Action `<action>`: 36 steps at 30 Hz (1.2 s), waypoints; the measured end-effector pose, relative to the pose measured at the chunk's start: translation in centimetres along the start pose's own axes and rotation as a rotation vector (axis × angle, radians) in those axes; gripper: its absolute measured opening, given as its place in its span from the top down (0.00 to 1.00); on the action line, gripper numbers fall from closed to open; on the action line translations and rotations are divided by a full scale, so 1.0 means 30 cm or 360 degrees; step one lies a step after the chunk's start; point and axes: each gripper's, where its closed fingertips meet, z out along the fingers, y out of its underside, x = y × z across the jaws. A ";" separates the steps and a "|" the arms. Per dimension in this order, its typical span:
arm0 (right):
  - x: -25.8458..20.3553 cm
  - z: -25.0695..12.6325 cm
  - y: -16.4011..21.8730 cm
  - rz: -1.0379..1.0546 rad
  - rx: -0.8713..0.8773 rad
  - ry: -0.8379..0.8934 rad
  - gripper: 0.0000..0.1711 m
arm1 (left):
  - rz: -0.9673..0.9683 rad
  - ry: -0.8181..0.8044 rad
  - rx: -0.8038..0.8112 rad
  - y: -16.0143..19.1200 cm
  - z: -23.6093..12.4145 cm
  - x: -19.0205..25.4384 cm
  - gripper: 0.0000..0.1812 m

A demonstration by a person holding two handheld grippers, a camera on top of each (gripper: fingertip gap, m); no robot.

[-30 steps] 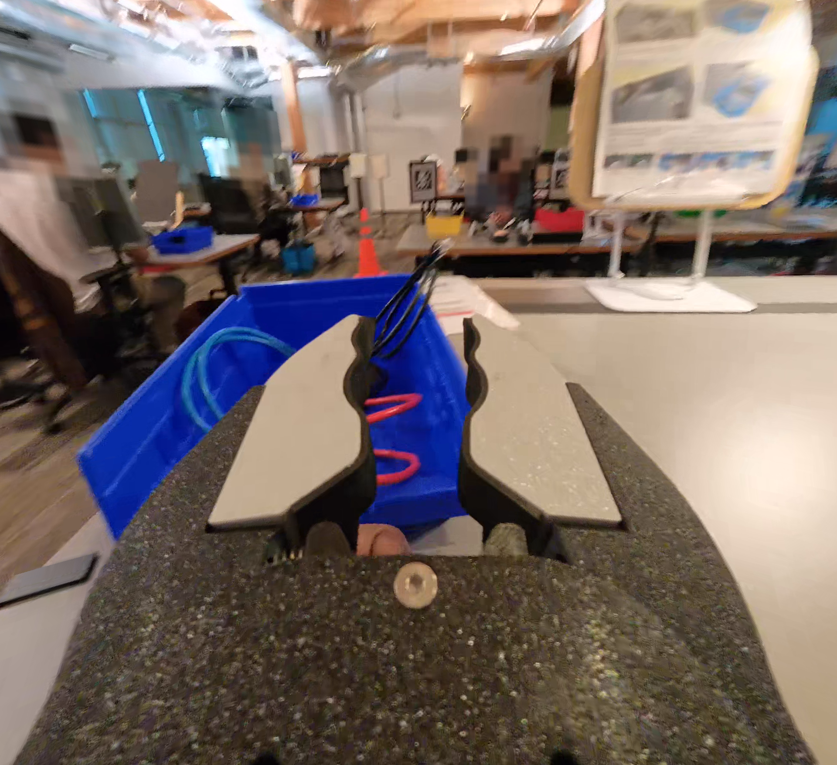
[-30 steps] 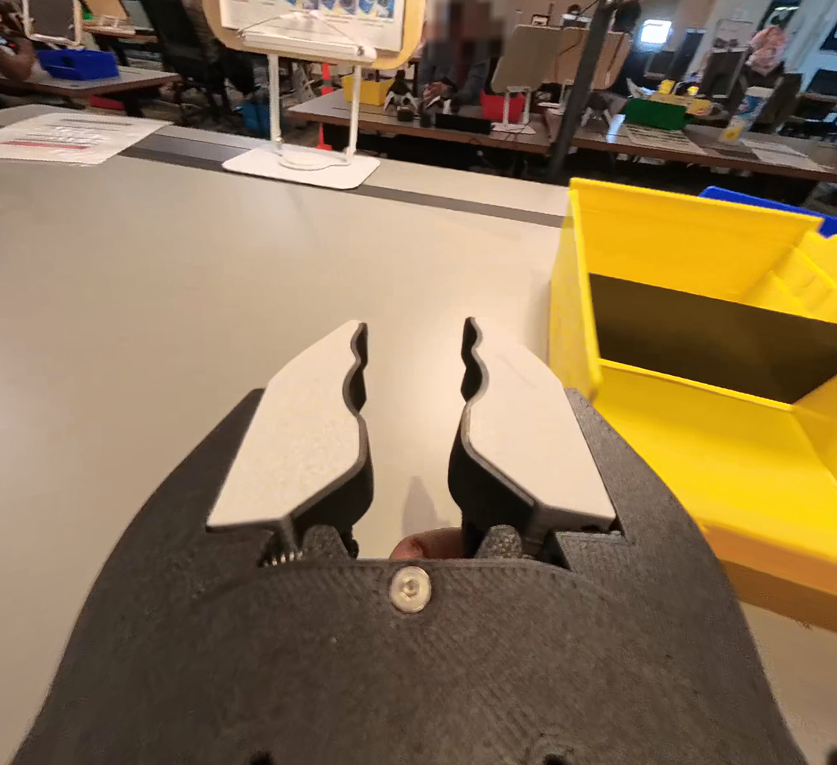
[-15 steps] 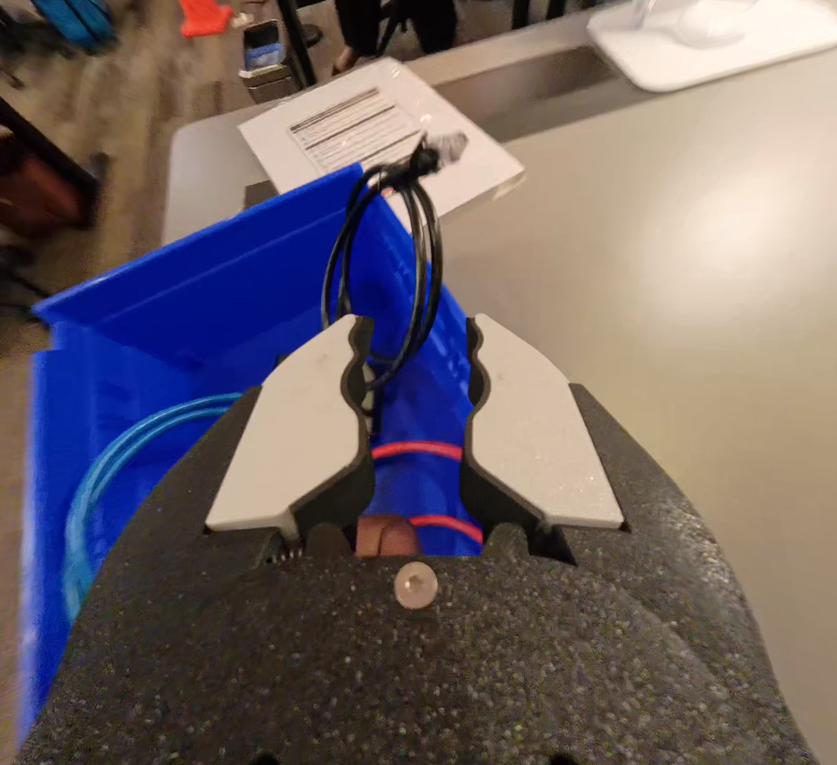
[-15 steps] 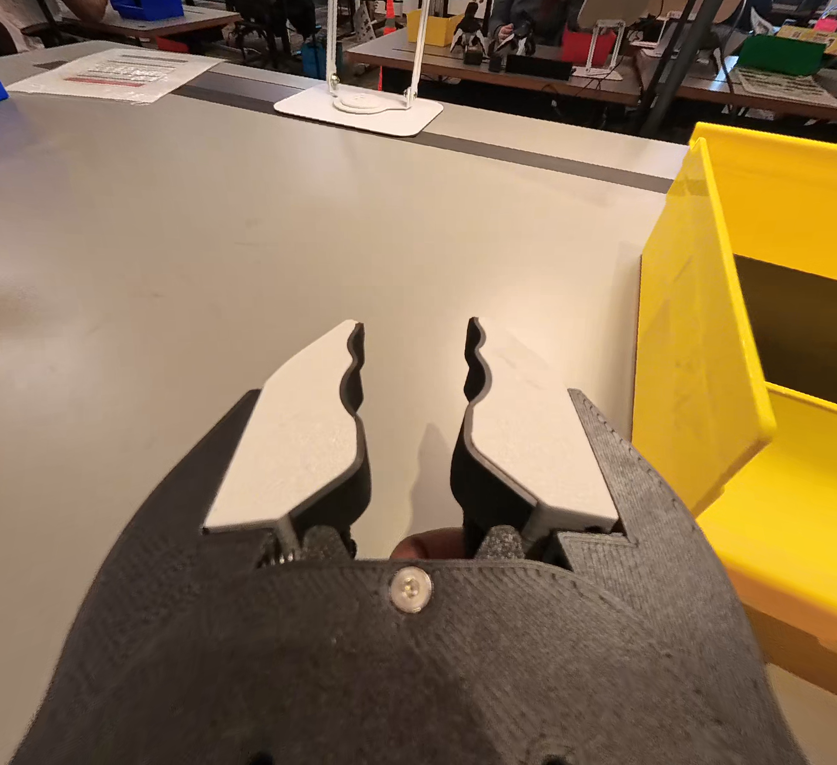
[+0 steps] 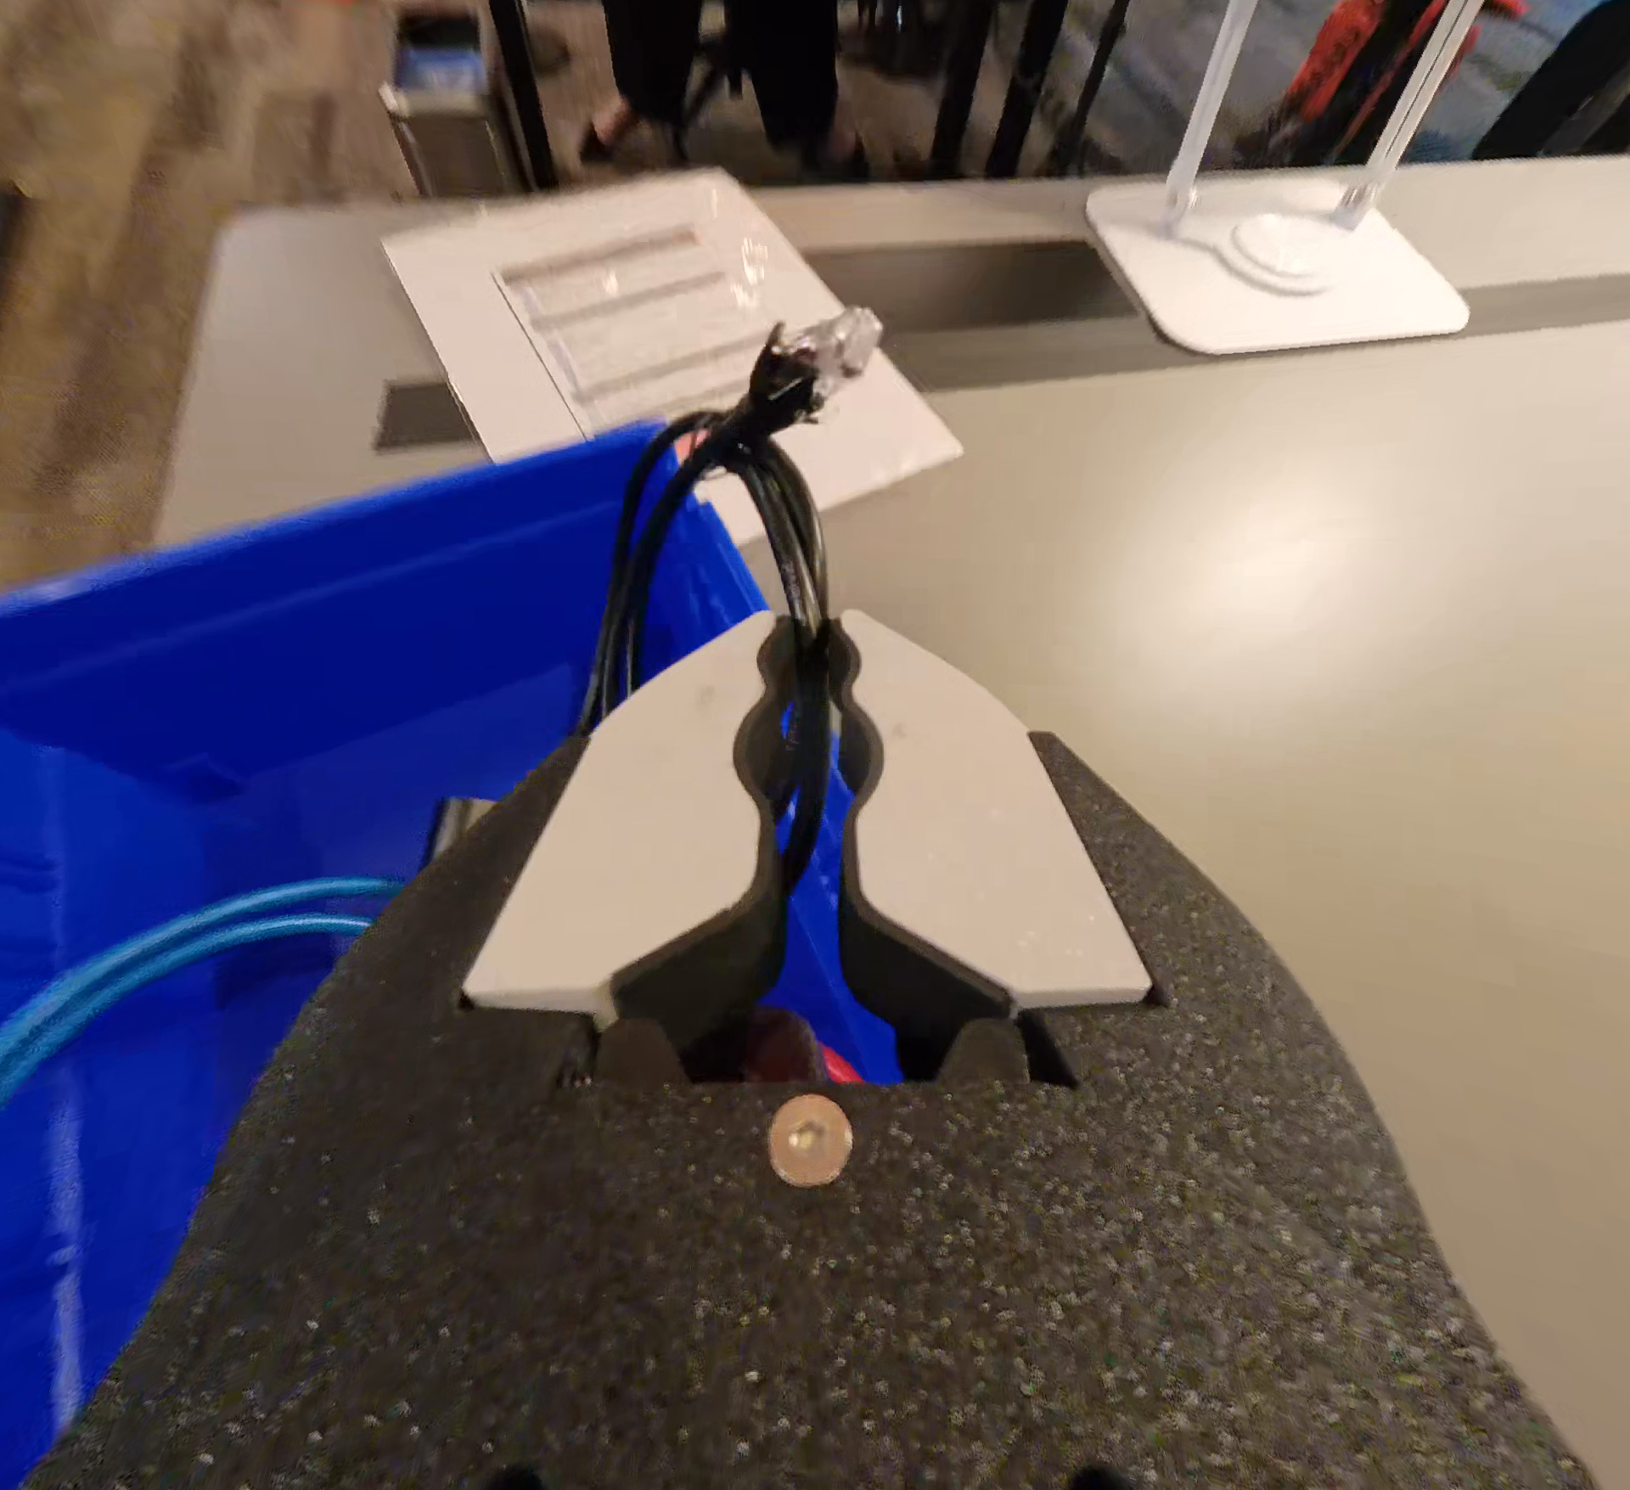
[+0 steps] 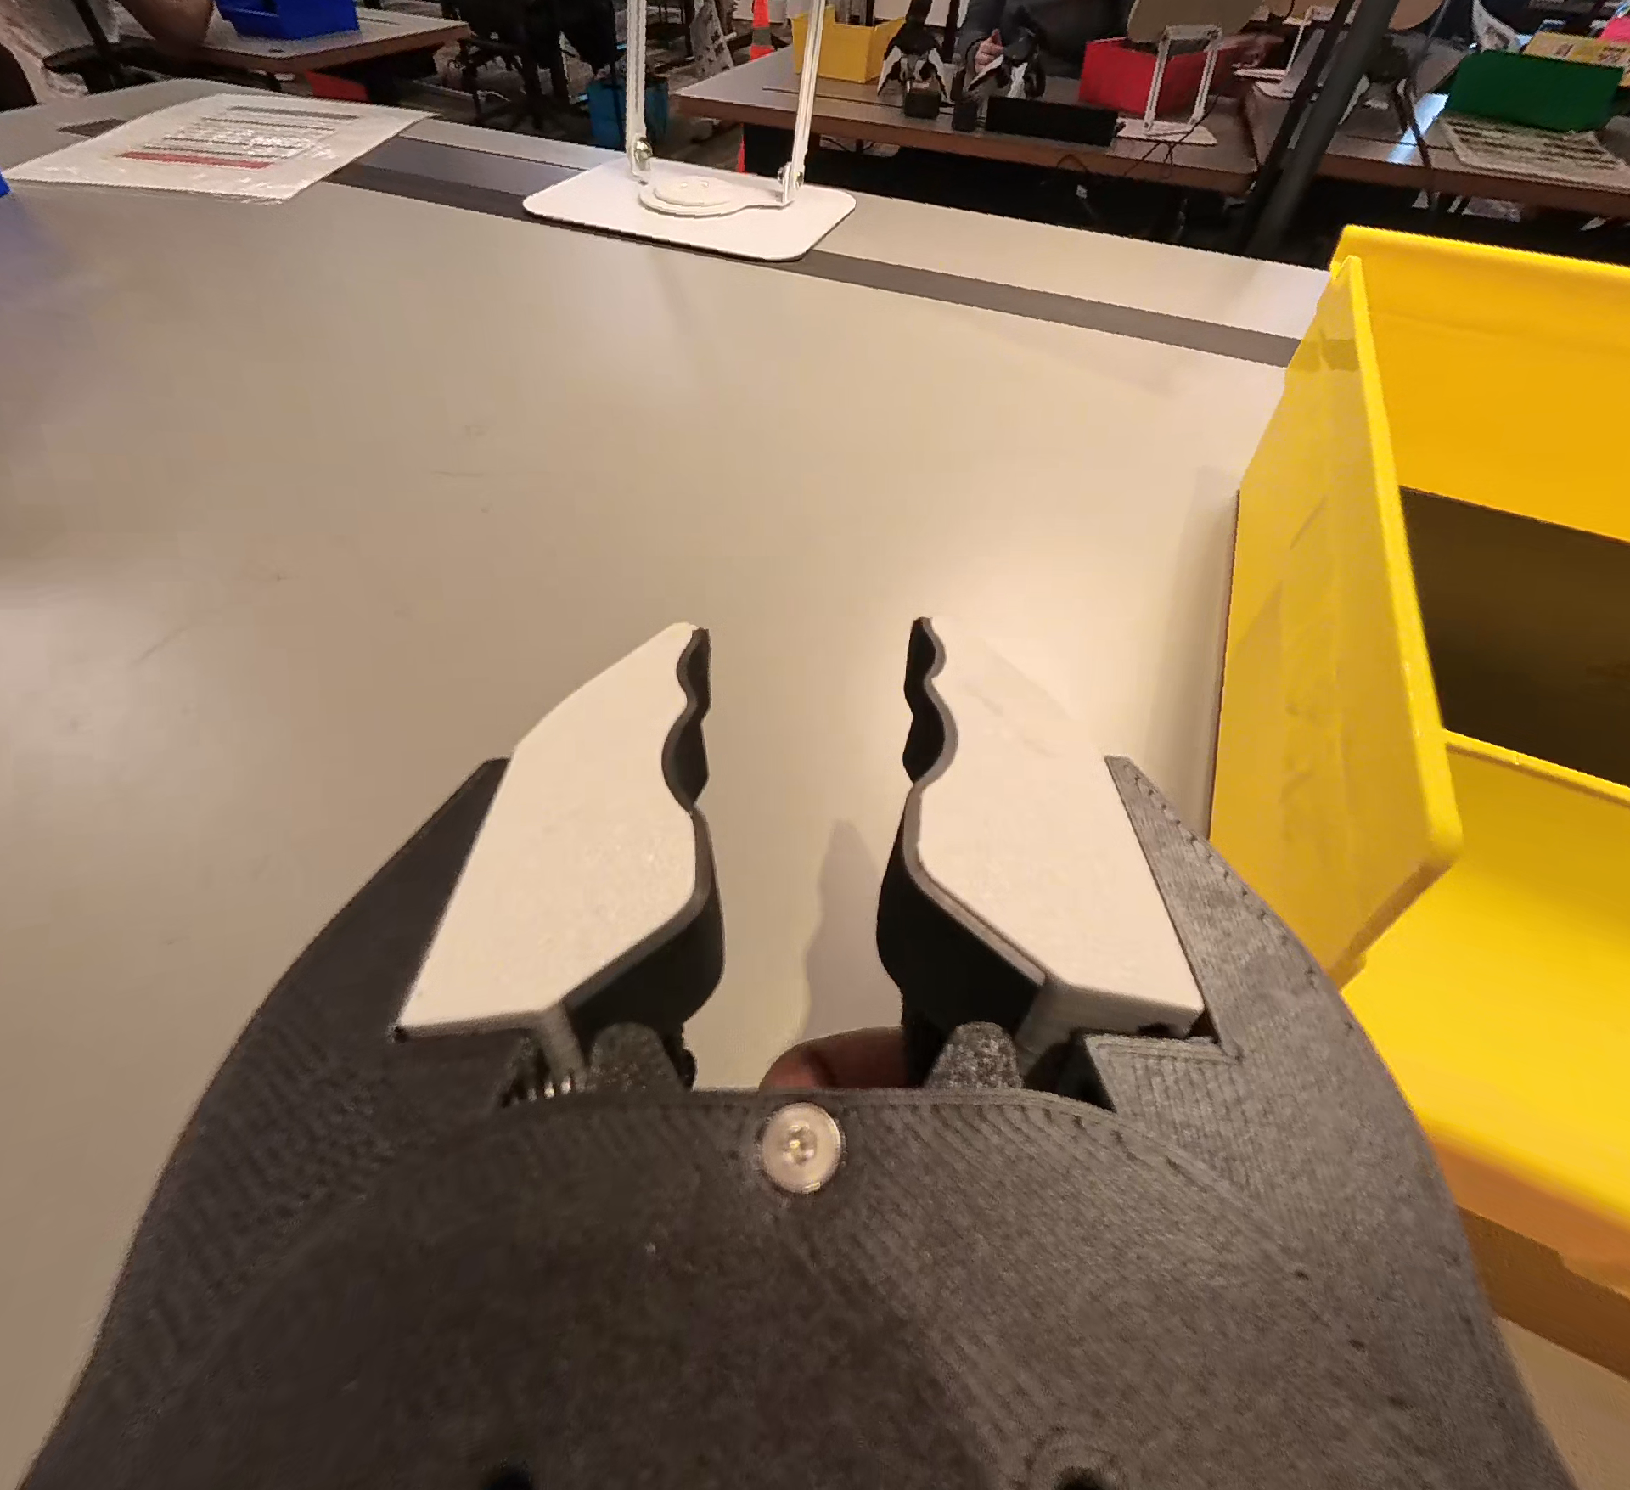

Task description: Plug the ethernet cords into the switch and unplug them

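One cord in hand: black ethernet cord (image 5: 798, 557), coiled and bundled, its clear plug (image 5: 838, 343) poking up toward the upper middle of the left wrist view.
Left hand-held gripper (image 5: 807, 636): fingers closed together on the black cord's loops, at the right rim of the blue bin (image 5: 291, 654).
Other cords: light blue cord (image 5: 176, 945) at lower left inside the blue bin; a bit of red shows behind the gripper, too hidden to name.
Right hand-held gripper (image 6: 807, 636): fingers apart, empty, above the bare desk (image 6: 441, 477), just beside the yellow bin (image 6: 1323, 654) at right.
Switch: not visible in either view.
Progress, as I judge: early; one cord gripped, nothing plugged, every plugging and unplugging still ahead.
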 end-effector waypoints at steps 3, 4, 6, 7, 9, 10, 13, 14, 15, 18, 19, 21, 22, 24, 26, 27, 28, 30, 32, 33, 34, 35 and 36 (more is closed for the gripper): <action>0.003 0.002 0.000 0.0020 -0.0001 -0.0010 0.75 | 0.0149 -0.0033 0.0136 -0.092 -0.077 0.062 0.96; 0.004 0.002 -0.001 0.0023 0.0002 -0.0010 0.75 | 0.0227 -0.0020 0.0174 -0.121 -0.102 0.107 0.96; 0.004 0.002 -0.005 0.0038 0.0014 0.0000 0.75 | 0.0380 0.0003 0.0230 -0.169 -0.146 0.214 0.96; 0.003 0.001 -0.006 0.0059 0.0018 0.0005 0.76 | 0.0447 0.0002 0.0247 -0.185 -0.162 0.267 0.96; -0.013 0.001 -0.012 0.0121 0.0032 -0.0011 0.76 | 0.0570 -0.0042 0.0263 -0.204 -0.177 0.355 0.96; -0.030 0.001 -0.020 0.0151 0.0049 -0.0034 0.76 | 0.0624 -0.0092 0.0262 -0.210 -0.177 0.386 0.96; -0.093 -0.007 -0.063 0.0189 0.0115 -0.0106 0.76 | 0.0774 -0.0333 0.0282 -0.233 -0.174 0.423 0.96; -0.116 -0.011 -0.082 0.0201 0.0144 -0.0134 0.76 | 0.0819 -0.0405 0.0307 -0.246 -0.177 0.427 0.96; -0.139 -0.018 -0.104 0.0219 0.0178 -0.0162 0.76 | 0.0835 -0.0473 0.0336 -0.261 -0.183 0.424 0.95; -0.201 -0.035 -0.162 0.0268 0.0274 -0.0263 0.77 | 0.0784 -0.0559 0.0443 -0.312 -0.216 0.403 0.95; -0.219 -0.037 -0.173 0.0276 0.0288 -0.0292 0.77 | 0.0757 -0.0573 0.0486 -0.332 -0.234 0.391 0.95; -0.248 -0.036 -0.182 0.0276 0.0293 -0.0342 0.77 | 0.0720 -0.0597 0.0563 -0.370 -0.274 0.365 0.95; -0.257 -0.032 -0.183 0.0274 0.0293 -0.0355 0.77 | 0.0702 -0.0600 0.0592 -0.386 -0.291 0.353 0.95; -0.265 -0.022 -0.178 0.0273 0.0285 -0.0366 0.77 | 0.0666 -0.0605 0.0649 -0.416 -0.326 0.333 0.95; -0.260 -0.009 -0.161 0.0279 0.0264 -0.0358 0.77 | 0.0648 -0.0627 0.0711 -0.447 -0.366 0.318 0.95; -0.254 -0.003 -0.150 0.0282 0.0250 -0.0350 0.77 | 0.0642 -0.0633 0.0744 -0.463 -0.386 0.315 0.95; -0.246 0.002 -0.139 0.0286 0.0236 -0.0339 0.77 | 0.0635 -0.0640 0.0786 -0.480 -0.409 0.317 0.95; -0.226 0.008 -0.117 0.0286 0.0217 -0.0306 0.77 | 0.0645 -0.0644 0.0870 -0.518 -0.458 0.333 0.95; -0.207 0.010 -0.099 0.0300 0.0201 -0.0285 0.77 | 0.0676 -0.0658 0.0959 -0.560 -0.513 0.362 0.95; -0.199 0.010 -0.092 0.0313 0.0197 -0.0280 0.77 | 0.0695 -0.0665 0.1006 -0.583 -0.544 0.382 0.95; -0.191 0.009 -0.086 0.0326 0.0196 -0.0273 0.77 | 0.0713 -0.0664 0.1055 -0.607 -0.575 0.405 0.95; -0.184 0.008 -0.082 0.0335 0.0194 -0.0267 0.77 | 0.0730 -0.0652 0.1103 -0.631 -0.605 0.433 0.95; -0.178 0.008 -0.078 0.0342 0.0193 -0.0261 0.77 | 0.0742 -0.0647 0.1147 -0.656 -0.636 0.461 0.95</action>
